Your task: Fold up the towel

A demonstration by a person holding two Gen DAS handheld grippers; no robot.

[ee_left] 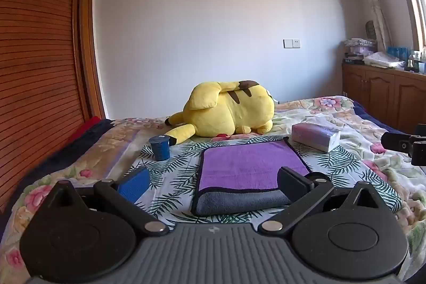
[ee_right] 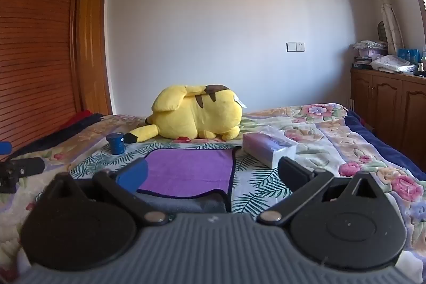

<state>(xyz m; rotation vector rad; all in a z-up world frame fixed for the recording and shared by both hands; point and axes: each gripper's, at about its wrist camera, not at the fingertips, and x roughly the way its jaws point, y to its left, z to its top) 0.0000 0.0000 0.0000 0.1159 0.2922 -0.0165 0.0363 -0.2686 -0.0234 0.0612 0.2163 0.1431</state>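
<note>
A purple towel (ee_left: 250, 167) with a dark border and a grey underside lies flat on the leaf-print cloth on the bed, its near edge folded over so the grey shows. It also shows in the right wrist view (ee_right: 189, 172). My left gripper (ee_left: 213, 182) is open and empty, just short of the towel's near edge, with its right finger over the near right corner. My right gripper (ee_right: 213, 175) is open and empty, with the towel's near right corner between its fingers. The right gripper's tip shows at the right edge of the left wrist view (ee_left: 404, 145).
A yellow plush toy (ee_left: 226, 111) lies behind the towel. A blue cup (ee_left: 159, 148) stands to the towel's left. A tissue pack (ee_left: 314, 136) lies to its right. A wooden wardrobe (ee_left: 34, 57) is on the left and wooden cabinets (ee_left: 386, 95) on the right.
</note>
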